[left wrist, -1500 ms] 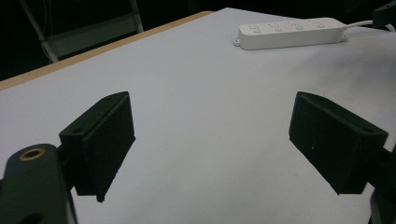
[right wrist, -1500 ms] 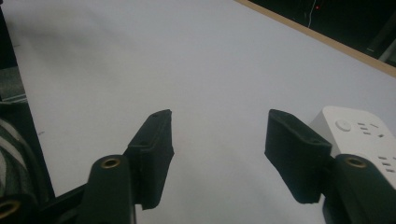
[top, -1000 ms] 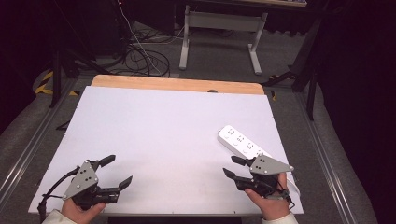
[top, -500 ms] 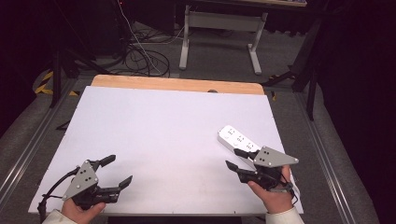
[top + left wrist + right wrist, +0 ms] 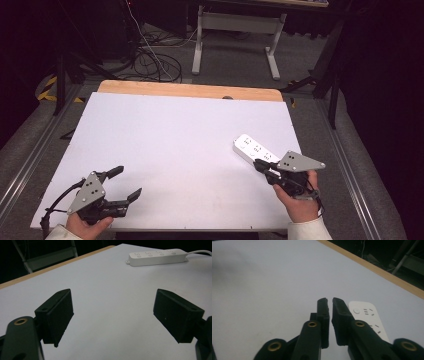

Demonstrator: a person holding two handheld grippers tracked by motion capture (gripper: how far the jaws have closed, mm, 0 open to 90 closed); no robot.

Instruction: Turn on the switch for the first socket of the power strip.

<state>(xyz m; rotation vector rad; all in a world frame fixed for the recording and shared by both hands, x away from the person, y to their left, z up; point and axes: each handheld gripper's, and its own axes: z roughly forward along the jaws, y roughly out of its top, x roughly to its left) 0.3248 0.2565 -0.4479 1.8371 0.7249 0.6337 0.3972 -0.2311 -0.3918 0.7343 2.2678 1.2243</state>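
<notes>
White power strip [image 5: 255, 150] lies flat on the desk [image 5: 180, 135], at about 4 o'clock from the middle of the desk in the high view, set on a slant with its socket face up. From the left gripper view the same strip [image 5: 157, 257] shows far off at 1 o'clock, its white cable [image 5: 200, 251] leading away to the right.

Right gripper [image 5: 261, 165] sits at 5 o'clock from the strip, over its near end, held in the person's right hand [image 5: 295, 202]; whether it touches the strip cannot be told. Its jaws are almost pressed together, with only a thin slit between them and nothing pinched. In the right gripper view the gripper [image 5: 329, 305] points along the strip [image 5: 368, 315], which lies just to the right of the jaws, with its round button and socket slots showing.

Left gripper [image 5: 126, 183] rests near the desk's 7 o'clock corner, well apart from the strip, in the person's left hand [image 5: 87, 225]. Its jaws are spread wide and hold nothing, with bare white desk between them.
</notes>
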